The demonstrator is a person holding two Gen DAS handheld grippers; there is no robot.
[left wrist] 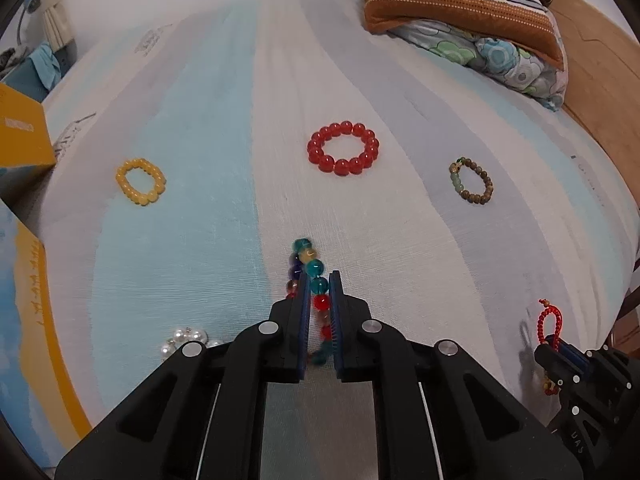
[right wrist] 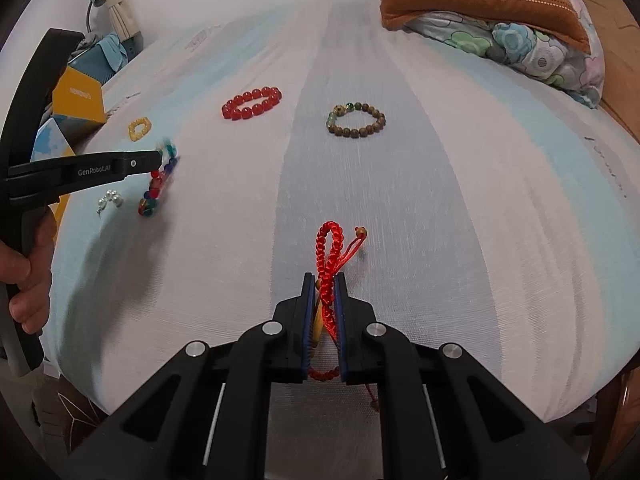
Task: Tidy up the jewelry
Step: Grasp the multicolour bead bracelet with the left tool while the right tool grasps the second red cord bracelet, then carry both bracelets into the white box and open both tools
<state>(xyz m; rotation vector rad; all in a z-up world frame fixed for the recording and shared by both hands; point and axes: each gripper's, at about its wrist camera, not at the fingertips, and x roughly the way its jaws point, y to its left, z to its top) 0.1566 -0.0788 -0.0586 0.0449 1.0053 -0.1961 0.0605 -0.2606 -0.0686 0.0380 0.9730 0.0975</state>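
My left gripper (left wrist: 320, 280) is shut on a multicoloured glass-bead bracelet (left wrist: 310, 266), which hangs just above the striped bedsheet; it also shows in the right wrist view (right wrist: 158, 184). My right gripper (right wrist: 325, 280) is shut on a red braided cord bracelet (right wrist: 330, 248), held over the sheet near the bed's front edge. On the sheet lie a yellow bead bracelet (left wrist: 140, 181), a red bead bracelet (left wrist: 343, 148) and a brown wooden bead bracelet (left wrist: 472, 180). A small pearl piece (left wrist: 186, 340) lies left of my left gripper.
Yellow and blue boxes (left wrist: 22, 136) stand at the bed's left edge. A striped pillow (left wrist: 460, 4) on a floral quilt (left wrist: 504, 60) sits at the far right. A wooden bed frame (left wrist: 596, 80) runs along the right.
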